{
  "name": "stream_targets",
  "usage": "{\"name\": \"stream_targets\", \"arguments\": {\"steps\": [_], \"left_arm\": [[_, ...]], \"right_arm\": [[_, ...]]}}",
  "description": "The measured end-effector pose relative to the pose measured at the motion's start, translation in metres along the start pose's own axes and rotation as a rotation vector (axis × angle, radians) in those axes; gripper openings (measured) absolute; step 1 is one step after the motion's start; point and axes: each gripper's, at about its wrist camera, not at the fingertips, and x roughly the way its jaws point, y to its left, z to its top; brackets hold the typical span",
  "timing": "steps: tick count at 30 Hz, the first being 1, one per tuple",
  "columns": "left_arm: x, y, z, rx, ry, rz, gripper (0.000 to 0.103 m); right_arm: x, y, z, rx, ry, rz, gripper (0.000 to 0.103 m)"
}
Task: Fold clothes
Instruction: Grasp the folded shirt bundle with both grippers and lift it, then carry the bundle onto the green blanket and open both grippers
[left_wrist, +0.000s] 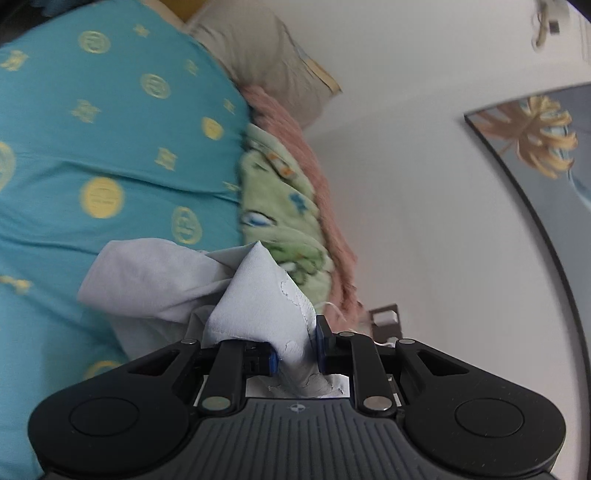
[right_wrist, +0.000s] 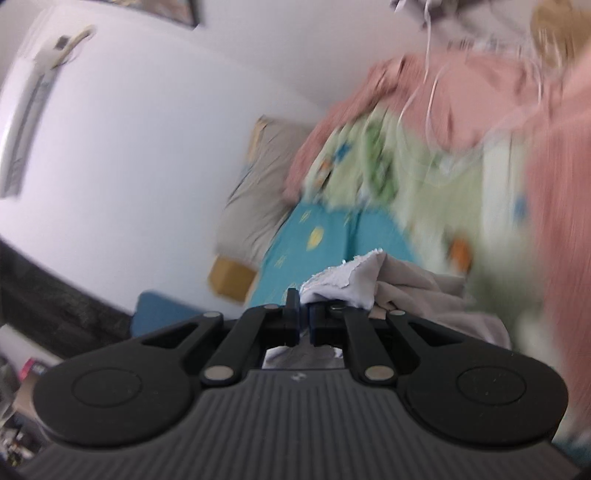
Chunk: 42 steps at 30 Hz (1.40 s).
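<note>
Pale grey cloth, a soft garment (left_wrist: 258, 295), was bunched up above the turquoise bedspread (left_wrist: 92, 147), and both tools had hold of it. The left gripper (left_wrist: 297, 350) was clamped on a thick fold, its jaws held a little apart by the fabric; the right gripper (right_wrist: 303, 321) was pinched nearly closed on a thin frayed edge of the same garment (right_wrist: 343, 284). Beyond the bedspread lay a green printed blanket (left_wrist: 280, 206) and a pink one (left_wrist: 314, 177) against the wall. To my eye the folding had barely begun: the garment was crumpled, with no flat layer or crease showing, so spreading and every fold remained.
</note>
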Motion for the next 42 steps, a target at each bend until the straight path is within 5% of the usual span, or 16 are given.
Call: {"name": "stream_targets", "arguments": {"steps": [7,10,17,22,26,28,29,30,31,42], "left_arm": [[0.103,-0.124,-0.020,0.152,0.040,-0.217,0.020],[0.135,-0.130,-0.055,0.254,0.077,-0.227,0.022],[0.191,-0.033,-0.143,0.362,0.314,-0.003,0.022],[0.171,-0.009,-0.156,0.442,0.328,-0.005,0.034],[0.150,-0.044,-0.155,0.599,0.323,0.019,0.078],[0.138,-0.061,-0.155,0.673,0.283,0.021,0.093],[0.132,-0.070,-0.154,0.706,0.251,0.021,0.102],[0.127,-0.078,-0.153,0.739,0.219,0.022,0.103],[0.120,-0.087,-0.152,0.771,0.189,0.022,0.103],[-0.028,-0.141,-0.182,0.963,-0.060,0.008,0.103]], "right_arm": [[-0.046,0.022,0.129,-0.169,-0.321,-0.001,0.008],[-0.067,0.000,0.147,-0.185,-0.387,-0.068,0.008],[-0.064,-0.103,0.093,-0.174,-0.139,-0.411,0.009],[-0.070,-0.119,0.062,-0.224,-0.119,-0.445,0.010],[-0.079,-0.101,0.063,-0.237,-0.125,-0.484,0.011],[-0.086,-0.089,0.064,-0.237,-0.128,-0.483,0.023],[-0.090,-0.083,0.064,-0.244,-0.139,-0.463,0.052],[-0.098,-0.076,0.061,-0.256,-0.162,-0.443,0.086],[-0.105,-0.067,0.056,-0.275,-0.191,-0.430,0.094],[-0.172,0.013,-0.002,-0.505,-0.236,-0.354,0.093]]}}
